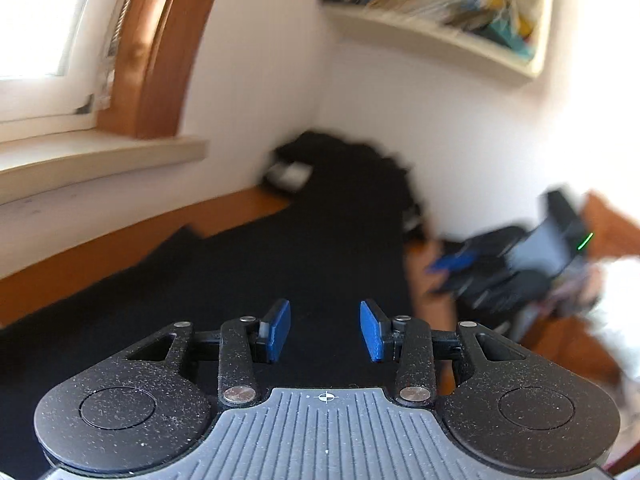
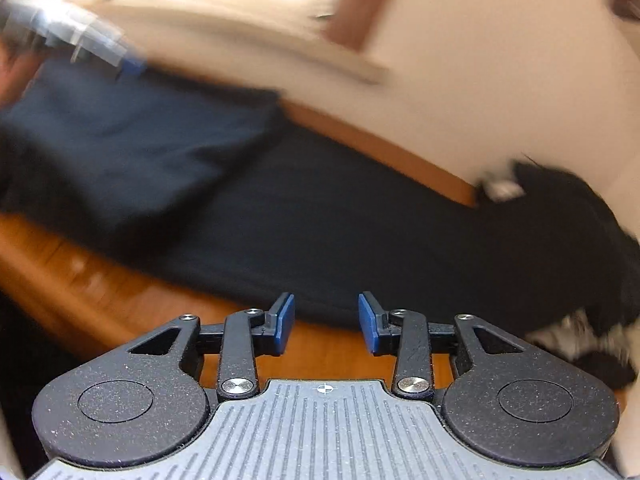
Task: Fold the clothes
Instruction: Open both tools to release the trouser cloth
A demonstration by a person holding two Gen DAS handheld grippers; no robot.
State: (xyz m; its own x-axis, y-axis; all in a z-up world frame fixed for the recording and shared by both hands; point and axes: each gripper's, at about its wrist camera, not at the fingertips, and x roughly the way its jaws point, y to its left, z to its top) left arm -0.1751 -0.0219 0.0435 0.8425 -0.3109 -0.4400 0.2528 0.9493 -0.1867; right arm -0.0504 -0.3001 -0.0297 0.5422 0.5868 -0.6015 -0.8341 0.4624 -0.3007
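A dark garment (image 1: 248, 276) lies spread flat on the wooden table (image 1: 92, 264), reaching back to the wall corner. My left gripper (image 1: 325, 332) hovers just above the cloth, its blue pads (image 1: 280, 330) apart with nothing between them. In the right wrist view the same dark garment (image 2: 320, 224) runs across the table, with a folded-over part (image 2: 132, 136) at the left. My right gripper (image 2: 326, 322) is open over the garment's near edge and the bare wood, holding nothing. The other gripper (image 2: 80, 40) shows blurred at the upper left of that view.
A heap of dark clothes (image 1: 352, 168) sits in the corner against the white wall. A window sill (image 1: 100, 160) runs along the left, and a shelf of books (image 1: 440, 4) hangs above. The right gripper (image 1: 520, 264) appears blurred at the right. The table's wood (image 2: 100, 288) shows.
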